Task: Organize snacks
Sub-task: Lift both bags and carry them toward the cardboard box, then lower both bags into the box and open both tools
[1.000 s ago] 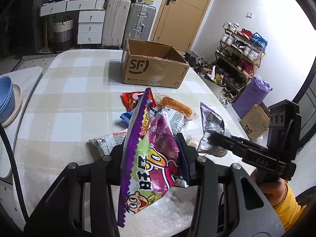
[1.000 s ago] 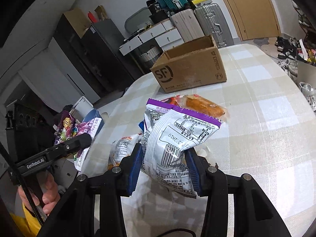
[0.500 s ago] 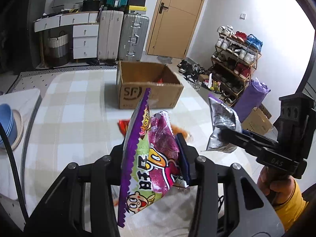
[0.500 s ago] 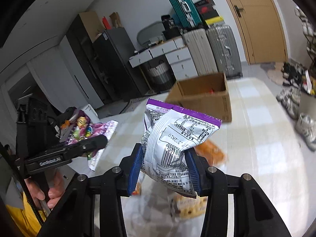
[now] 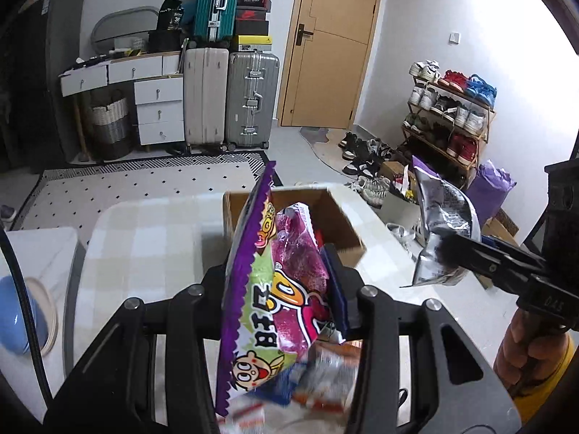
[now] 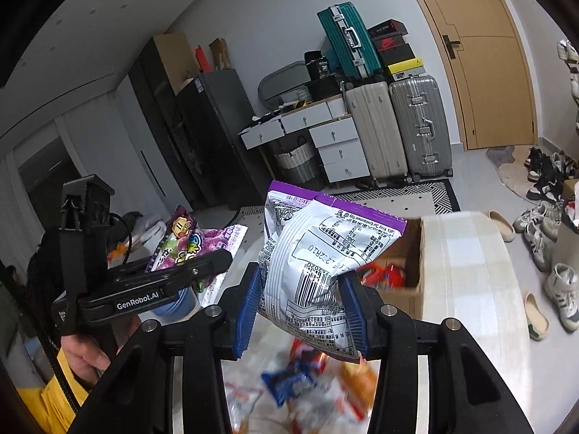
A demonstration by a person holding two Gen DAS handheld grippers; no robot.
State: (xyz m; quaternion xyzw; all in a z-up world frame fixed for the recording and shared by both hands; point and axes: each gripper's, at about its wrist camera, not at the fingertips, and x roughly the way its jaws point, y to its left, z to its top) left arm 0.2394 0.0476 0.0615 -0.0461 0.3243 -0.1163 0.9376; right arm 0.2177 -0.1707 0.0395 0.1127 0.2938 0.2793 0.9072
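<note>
While both bags hang in the air, the table (image 5: pixel 144 238) with its checked cloth sits below, and the cardboard box (image 5: pixel 343 217) stands open near its far edge. Some red snacks already lie inside the box. The left gripper (image 5: pixel 286 289) is squeezed tight on a purple and green snack bag (image 5: pixel 264 289), held up in front of the box. The right gripper (image 6: pixel 300 311) is squeezed tight on a silver bag (image 6: pixel 318 264) with a purple top, up beside it. A small pile of loose snacks (image 6: pixel 304 379) waits on the near edge of the table. I think the job is only partly done.
</note>
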